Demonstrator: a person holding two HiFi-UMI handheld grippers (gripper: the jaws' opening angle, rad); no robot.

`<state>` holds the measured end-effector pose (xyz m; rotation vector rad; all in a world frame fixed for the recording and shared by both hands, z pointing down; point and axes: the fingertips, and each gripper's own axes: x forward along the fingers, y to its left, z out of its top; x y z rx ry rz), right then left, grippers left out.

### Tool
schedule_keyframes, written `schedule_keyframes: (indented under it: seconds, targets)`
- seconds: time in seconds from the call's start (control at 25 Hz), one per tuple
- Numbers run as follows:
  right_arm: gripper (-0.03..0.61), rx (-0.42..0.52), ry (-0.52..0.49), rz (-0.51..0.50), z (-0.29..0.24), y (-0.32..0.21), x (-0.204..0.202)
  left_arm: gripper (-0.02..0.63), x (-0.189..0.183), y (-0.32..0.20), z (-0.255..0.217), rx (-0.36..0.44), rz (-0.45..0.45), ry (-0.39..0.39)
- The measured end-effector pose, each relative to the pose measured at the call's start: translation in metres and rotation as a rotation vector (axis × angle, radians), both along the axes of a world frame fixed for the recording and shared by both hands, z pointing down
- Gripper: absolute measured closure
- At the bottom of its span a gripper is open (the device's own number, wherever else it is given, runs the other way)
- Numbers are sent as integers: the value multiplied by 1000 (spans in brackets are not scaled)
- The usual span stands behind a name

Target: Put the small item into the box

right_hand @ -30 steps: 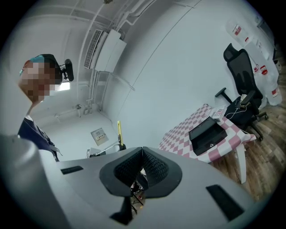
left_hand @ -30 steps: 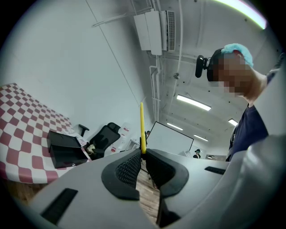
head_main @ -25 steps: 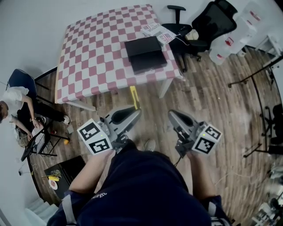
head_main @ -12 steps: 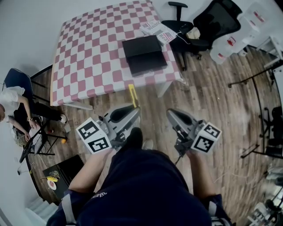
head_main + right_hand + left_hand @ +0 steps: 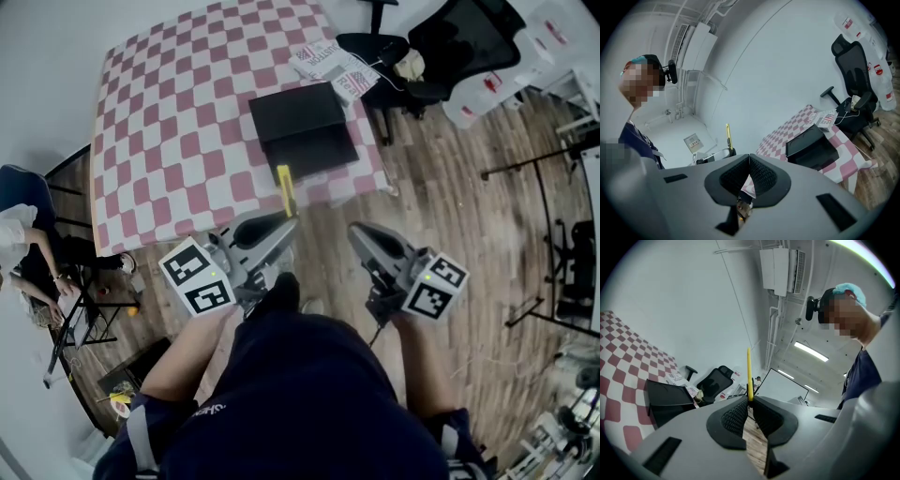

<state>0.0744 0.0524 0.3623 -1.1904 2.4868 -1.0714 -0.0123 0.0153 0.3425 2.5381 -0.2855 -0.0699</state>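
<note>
A thin yellow stick point(image 5: 285, 186) is the small item, pinched upright at its lower end by my left gripper point(image 5: 284, 217), which is shut on it. In the left gripper view the stick point(image 5: 749, 373) rises from the closed pads of that gripper point(image 5: 750, 401). The black box point(image 5: 302, 129) lies on the pink-and-white checked table point(image 5: 178, 141), just beyond the stick's tip. My right gripper point(image 5: 354, 232) hovers beside the left one, short of the table's near edge. Its pads meet with nothing between them point(image 5: 749, 158). It also sees the box point(image 5: 811, 146) and the stick point(image 5: 727, 136).
Printed booklets point(image 5: 333, 67) lie on the table behind the box. A black office chair point(image 5: 450, 47) and white containers point(image 5: 487, 89) stand to the right. A seated person point(image 5: 19, 253) is at the far left. Wooden floor lies below both grippers.
The table and box have come closer in the head view. The yellow stick's tip now overlaps the table's near edge instead of standing over the floor. Both grippers keep their grip state.
</note>
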Motion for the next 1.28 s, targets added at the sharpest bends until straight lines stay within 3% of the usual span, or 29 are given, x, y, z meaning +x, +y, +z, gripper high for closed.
schedule_keyframes:
  seconds: [0.4, 0.8, 1.0, 1.28]
  targets:
    - [561, -46, 10, 54, 11, -90, -2, 554, 2, -100, 13, -19, 52, -5]
    - [561, -63, 18, 51, 10, -141, -13, 554, -14, -150, 26, -42, 29, -31]
    - [561, -80, 7, 37, 14, -152, -9, 554, -15, -156, 44, -66, 0, -77]
    - [561, -110, -22, -16, 30, -171, 12, 554, 3, -161, 86, -73, -25, -224]
